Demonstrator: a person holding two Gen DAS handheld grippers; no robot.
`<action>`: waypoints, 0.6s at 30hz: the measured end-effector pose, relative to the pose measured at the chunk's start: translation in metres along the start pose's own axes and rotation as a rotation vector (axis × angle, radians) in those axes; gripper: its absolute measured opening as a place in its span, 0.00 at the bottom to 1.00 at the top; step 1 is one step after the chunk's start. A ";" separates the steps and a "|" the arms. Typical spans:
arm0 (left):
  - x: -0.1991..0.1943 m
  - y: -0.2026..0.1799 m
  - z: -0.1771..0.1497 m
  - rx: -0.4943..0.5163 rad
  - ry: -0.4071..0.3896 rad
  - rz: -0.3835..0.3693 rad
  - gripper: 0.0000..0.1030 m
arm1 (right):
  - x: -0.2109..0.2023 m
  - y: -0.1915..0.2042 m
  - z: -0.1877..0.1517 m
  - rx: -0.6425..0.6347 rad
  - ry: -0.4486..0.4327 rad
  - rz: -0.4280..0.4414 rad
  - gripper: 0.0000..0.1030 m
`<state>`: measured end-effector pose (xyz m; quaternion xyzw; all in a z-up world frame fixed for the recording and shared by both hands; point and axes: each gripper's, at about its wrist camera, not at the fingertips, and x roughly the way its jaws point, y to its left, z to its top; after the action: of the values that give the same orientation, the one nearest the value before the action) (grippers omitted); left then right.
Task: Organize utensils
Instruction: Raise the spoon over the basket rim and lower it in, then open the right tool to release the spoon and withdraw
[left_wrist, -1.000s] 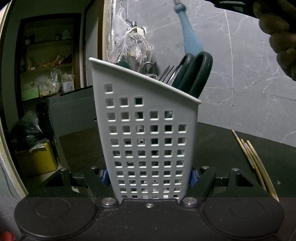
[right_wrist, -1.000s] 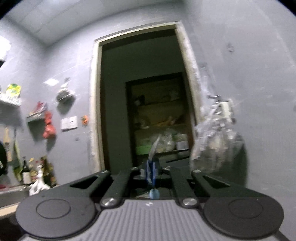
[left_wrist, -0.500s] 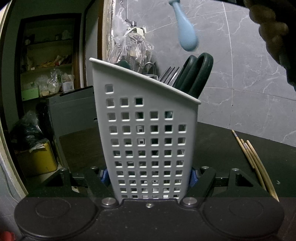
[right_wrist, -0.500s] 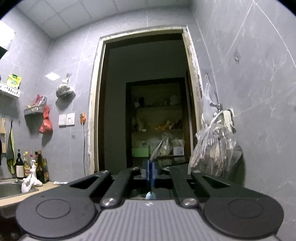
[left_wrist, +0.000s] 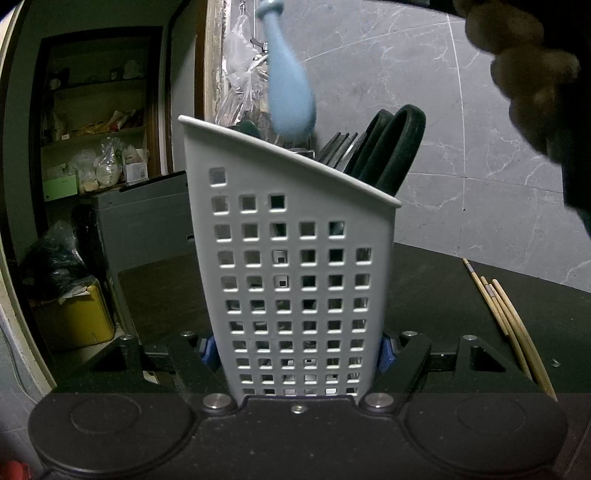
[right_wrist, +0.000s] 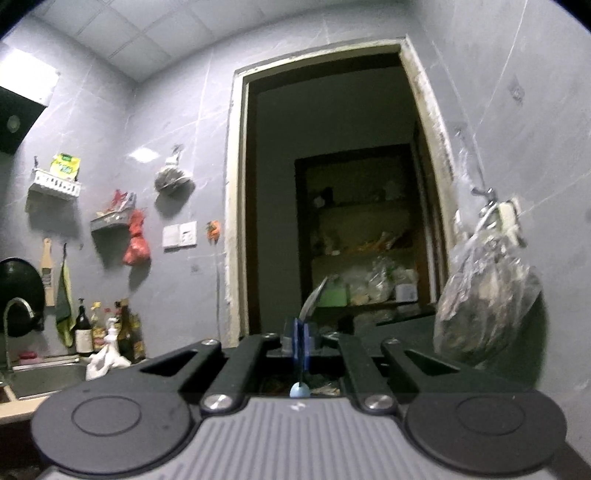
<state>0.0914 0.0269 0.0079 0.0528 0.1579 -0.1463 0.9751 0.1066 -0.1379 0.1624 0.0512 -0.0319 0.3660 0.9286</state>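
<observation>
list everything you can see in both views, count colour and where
utensil caddy: 1, white, perforated, upright on the dark counter, gripped at its base
scissors: 1, dark green handles, standing in the caddy's right side
forks: a few, metal tines above the caddy rim, exact count unclear
blue-handled utensil: 1, light blue handle hanging above the caddy, metal end up
chopsticks: several, bamboo, lying on the counter at right
counter: 1, dark
plastic bag: 1, clear, hanging on the tiled wall by the doorway
bottles: several, beside the sink at left
left gripper: 1, black, fingers clamped on the caddy
right gripper: 1, black, fingers shut on the utensil
hand: 1, top right of left view
</observation>
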 end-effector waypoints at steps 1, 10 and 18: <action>0.000 0.000 0.000 0.000 0.000 0.000 0.74 | 0.002 -0.001 -0.003 0.008 0.010 0.007 0.04; 0.000 0.000 0.000 0.000 0.000 0.000 0.74 | 0.013 -0.009 -0.027 0.062 0.097 -0.006 0.04; 0.000 0.000 0.000 0.000 0.000 -0.001 0.74 | 0.012 -0.018 -0.043 0.088 0.142 -0.001 0.04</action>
<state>0.0913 0.0270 0.0077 0.0525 0.1577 -0.1465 0.9751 0.1282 -0.1379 0.1198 0.0657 0.0503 0.3691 0.9257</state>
